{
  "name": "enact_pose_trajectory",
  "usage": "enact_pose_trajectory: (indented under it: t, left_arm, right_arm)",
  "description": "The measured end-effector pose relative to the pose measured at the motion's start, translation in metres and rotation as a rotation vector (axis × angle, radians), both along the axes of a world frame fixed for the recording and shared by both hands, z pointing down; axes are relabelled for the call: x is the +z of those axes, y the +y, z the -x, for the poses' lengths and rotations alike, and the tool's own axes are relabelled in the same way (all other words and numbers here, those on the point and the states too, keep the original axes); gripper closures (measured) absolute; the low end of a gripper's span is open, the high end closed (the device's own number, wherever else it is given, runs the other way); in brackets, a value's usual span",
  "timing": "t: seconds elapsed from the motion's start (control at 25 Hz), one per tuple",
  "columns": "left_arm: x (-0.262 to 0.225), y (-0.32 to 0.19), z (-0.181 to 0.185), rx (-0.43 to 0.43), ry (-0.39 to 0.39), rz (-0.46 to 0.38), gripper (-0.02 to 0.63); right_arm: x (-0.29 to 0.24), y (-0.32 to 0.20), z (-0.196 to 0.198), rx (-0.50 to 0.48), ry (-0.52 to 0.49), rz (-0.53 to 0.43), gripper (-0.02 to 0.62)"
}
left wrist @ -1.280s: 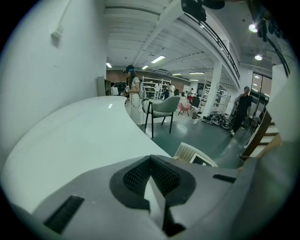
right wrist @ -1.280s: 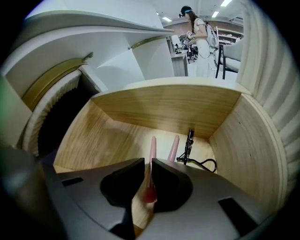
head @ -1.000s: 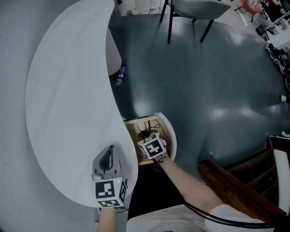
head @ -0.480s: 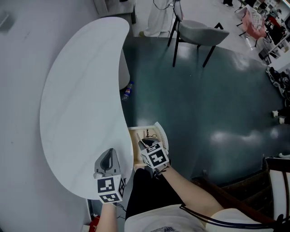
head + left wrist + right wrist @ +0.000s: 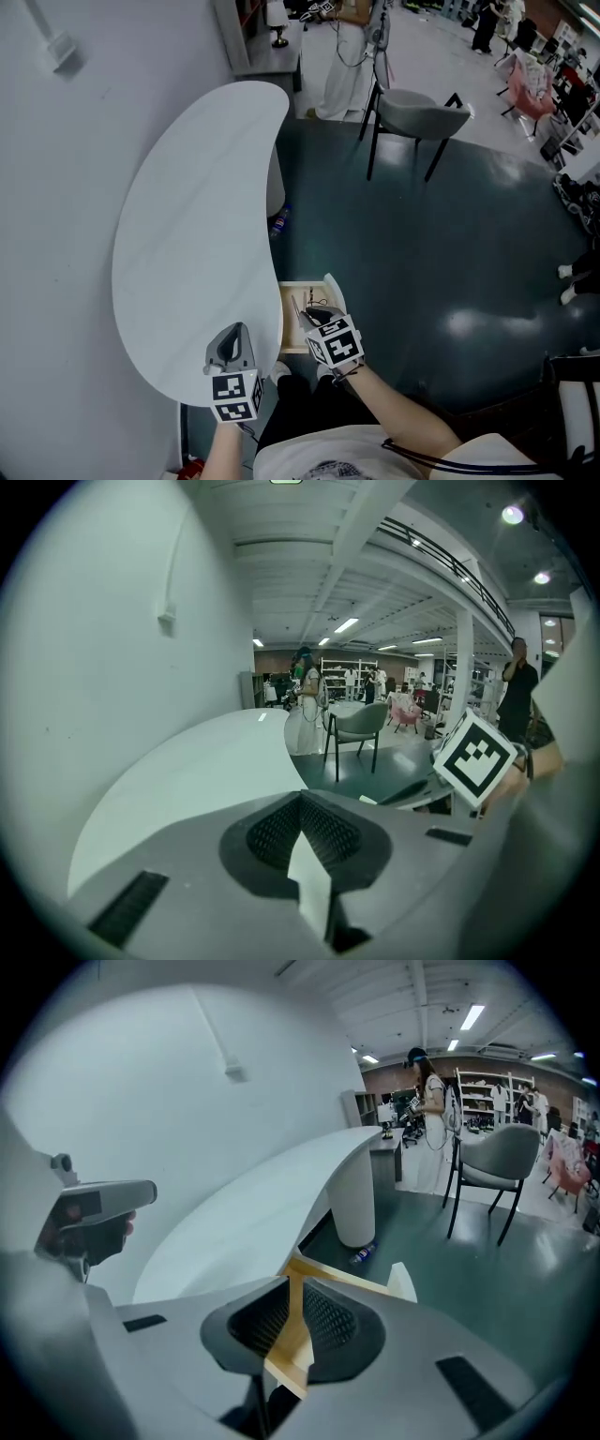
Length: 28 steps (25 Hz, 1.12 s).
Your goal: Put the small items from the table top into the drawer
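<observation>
White curved table [image 5: 187,234] on a dark green floor [image 5: 431,225] — small items [image 5: 312,306] lie in the open drawer [image 5: 287,326] at its edge. Your left gripper [image 5: 232,336] hangs above the table, your right gripper [image 5: 315,319] above the drawer — both pairs of jaws drawn together, gripping nothing.

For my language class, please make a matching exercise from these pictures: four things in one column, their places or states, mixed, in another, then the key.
Things
1. drawer
2. bottle
3. chair
4. left gripper

Places or states
a. lies on the floor by the leg of the table
b. above the table's near end
c. pulled open, wooden inside
d. stands on the floor, far from the person

Pairs: 1-c, 2-a, 3-d, 4-b
</observation>
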<state>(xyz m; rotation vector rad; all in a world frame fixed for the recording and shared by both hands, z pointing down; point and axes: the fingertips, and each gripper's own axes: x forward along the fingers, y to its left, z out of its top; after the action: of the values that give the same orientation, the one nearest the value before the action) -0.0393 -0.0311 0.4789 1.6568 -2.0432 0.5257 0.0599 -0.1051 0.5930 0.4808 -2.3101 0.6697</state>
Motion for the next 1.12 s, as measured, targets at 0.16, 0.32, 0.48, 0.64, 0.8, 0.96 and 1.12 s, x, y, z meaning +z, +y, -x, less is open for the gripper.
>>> enact_pose_trajectory:
  t: [0.16, 0.32, 0.48, 0.64, 0.8, 0.96, 1.12]
  left_arm:
    - [-0.019, 0.011, -0.007, 0.007, -0.008, -0.029, 0.589]
    - [-0.036, 0.023, 0.004, 0.017, -0.01, -0.069, 0.589]
    - [-0.063, 0.05, 0.022, 0.022, -0.021, -0.093, 0.589]
    - [-0.092, 0.076, 0.038, 0.04, -0.034, -0.136, 0.589]
    - [-0.122, 0.094, 0.052, 0.051, -0.042, -0.199, 0.59]
    - [-0.143, 0.108, 0.067, 0.063, -0.057, -0.251, 0.589]
    - [-0.157, 0.127, 0.085, 0.052, -0.065, -0.278, 0.589]
  right_arm:
    - [-0.038, 0.013, -0.005, -0.005, -0.042, -0.042, 0.537]
    - [-0.07, 0.023, 0.007, 0.003, -0.078, -0.09, 0.537]
    - [-0.116, 0.047, 0.021, 0.014, -0.122, -0.138, 0.537]
    - [-0.158, 0.074, 0.033, 0.026, -0.165, -0.19, 0.537]
    - [-0.192, 0.096, 0.05, 0.036, -0.205, -0.247, 0.537]
    - [-0.219, 0.116, 0.072, 0.041, -0.251, -0.298, 0.541]
    - [-0.245, 0.136, 0.091, 0.042, -0.292, -0.352, 0.548]
